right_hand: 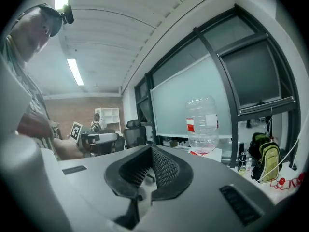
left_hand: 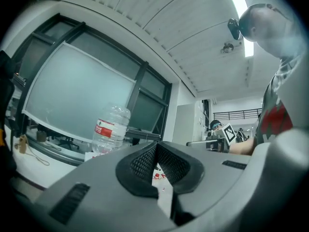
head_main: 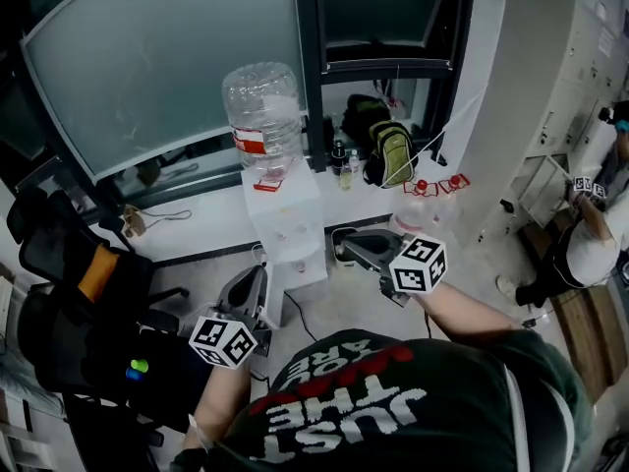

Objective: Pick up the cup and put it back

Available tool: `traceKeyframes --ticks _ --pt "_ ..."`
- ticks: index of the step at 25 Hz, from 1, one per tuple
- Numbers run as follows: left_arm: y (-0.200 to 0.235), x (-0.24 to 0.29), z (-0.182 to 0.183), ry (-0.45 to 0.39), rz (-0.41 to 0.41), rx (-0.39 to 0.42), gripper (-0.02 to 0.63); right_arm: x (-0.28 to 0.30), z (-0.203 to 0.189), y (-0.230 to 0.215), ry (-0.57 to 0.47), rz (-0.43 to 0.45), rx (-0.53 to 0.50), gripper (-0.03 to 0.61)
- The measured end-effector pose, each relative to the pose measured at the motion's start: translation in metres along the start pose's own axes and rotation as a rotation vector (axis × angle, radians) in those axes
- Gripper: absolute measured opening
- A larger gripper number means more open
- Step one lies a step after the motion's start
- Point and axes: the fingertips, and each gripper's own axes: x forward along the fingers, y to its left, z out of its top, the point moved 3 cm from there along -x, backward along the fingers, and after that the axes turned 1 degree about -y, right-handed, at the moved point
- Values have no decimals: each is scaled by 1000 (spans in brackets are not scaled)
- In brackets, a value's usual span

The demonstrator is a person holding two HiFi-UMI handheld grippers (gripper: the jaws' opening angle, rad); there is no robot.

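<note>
I cannot make out a cup in any view. A white water dispenser (head_main: 290, 226) with a clear upturned bottle (head_main: 262, 114) stands against the window ledge. In the head view my left gripper (head_main: 257, 278) is low at the dispenser's left side and my right gripper (head_main: 344, 249) is close by its right side. Both point toward it. In the left gripper view the left gripper (left_hand: 156, 146) has its black pads pressed together with nothing between them, and the bottle (left_hand: 112, 128) shows beyond. The right gripper (right_hand: 152, 149) is likewise shut and empty, with the bottle (right_hand: 203, 122) ahead.
Black office chairs (head_main: 69, 293) crowd the left. On the ledge right of the dispenser sit a dark backpack with green trim (head_main: 388, 152) and small bottles (head_main: 342, 161). White cabinets (head_main: 580, 77) and another person (head_main: 590, 249) are at the far right.
</note>
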Motion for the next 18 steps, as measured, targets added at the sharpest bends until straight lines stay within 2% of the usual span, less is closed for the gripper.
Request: traceKeyframes --ticks 6,18 --pt "-2 14 7 14 10 0 2 -6 6 -17 -3 -3 3 32" --pt "18 5 6 30 23 -17 2 20 3 -12 8 8 0 32"
